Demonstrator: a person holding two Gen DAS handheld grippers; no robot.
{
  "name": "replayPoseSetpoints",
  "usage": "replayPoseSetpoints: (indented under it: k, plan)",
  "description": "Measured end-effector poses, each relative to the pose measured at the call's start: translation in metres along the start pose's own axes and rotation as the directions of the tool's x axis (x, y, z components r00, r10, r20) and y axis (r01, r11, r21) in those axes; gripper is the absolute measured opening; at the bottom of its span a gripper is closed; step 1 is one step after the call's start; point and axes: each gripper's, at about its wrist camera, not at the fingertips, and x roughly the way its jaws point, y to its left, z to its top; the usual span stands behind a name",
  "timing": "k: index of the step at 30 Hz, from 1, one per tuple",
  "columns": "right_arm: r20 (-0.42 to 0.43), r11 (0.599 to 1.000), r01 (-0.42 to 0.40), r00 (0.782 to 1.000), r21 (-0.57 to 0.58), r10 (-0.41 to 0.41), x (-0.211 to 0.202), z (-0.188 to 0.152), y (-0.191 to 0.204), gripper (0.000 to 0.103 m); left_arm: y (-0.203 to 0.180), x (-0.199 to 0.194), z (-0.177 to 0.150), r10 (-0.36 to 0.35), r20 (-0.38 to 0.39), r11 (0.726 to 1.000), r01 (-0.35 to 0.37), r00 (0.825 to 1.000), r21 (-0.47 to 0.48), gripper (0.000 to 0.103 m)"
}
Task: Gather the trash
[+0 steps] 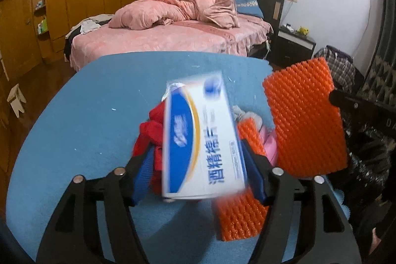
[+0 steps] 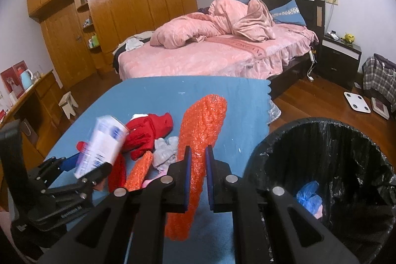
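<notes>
My left gripper [image 1: 198,162] is shut on a white and blue box [image 1: 201,137] with Chinese print, held above the blue table [image 1: 81,130]; it also shows in the right wrist view [image 2: 99,147]. My right gripper [image 2: 198,157] is shut on an orange foam net [image 2: 200,140], also seen at the right of the left wrist view [image 1: 307,120]. A second orange foam net [image 1: 242,209] lies on the table beside red cloth [image 2: 148,132] and a grey sock [image 2: 164,152].
A bin with a black liner [image 2: 329,140] stands right of the table, with a blue bag [image 2: 308,194] inside. Beyond the table are a pink bed [image 2: 210,53], a wooden wardrobe [image 2: 123,4], a nightstand [image 2: 339,58] and a small stool [image 2: 69,104].
</notes>
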Motion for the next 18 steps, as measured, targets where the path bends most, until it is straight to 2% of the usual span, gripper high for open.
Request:
replayPoseSetpoints:
  k: [2, 11, 15, 18]
  plan:
    - [-0.003, 1.000, 0.000, 1.000, -0.003, 0.000, 0.001, 0.000, 0.001, 0.011, 0.001, -0.001, -0.003, 0.010, 0.002, 1.000, -0.011, 1.000, 0.005, 0.075]
    - [-0.014, 1.000, -0.003, 1.000, -0.017, 0.003, 0.004, -0.002, 0.008, 0.011, 0.003, -0.016, -0.004, 0.036, 0.040, 0.999, -0.035, 0.999, -0.005, 0.075]
    - [-0.018, 1.000, -0.002, 1.000, -0.019, 0.002, 0.006, -0.003, 0.008, 0.011, -0.005, -0.022, -0.001, -0.008, 0.062, 1.000, 0.008, 0.998, 0.006, 0.066]
    - [-0.023, 1.000, 0.000, 1.000, -0.021, 0.000, 0.008, -0.005, 0.008, 0.011, -0.013, -0.011, -0.005, -0.046, 0.027, 0.999, 0.045, 0.999, 0.015, 0.058]
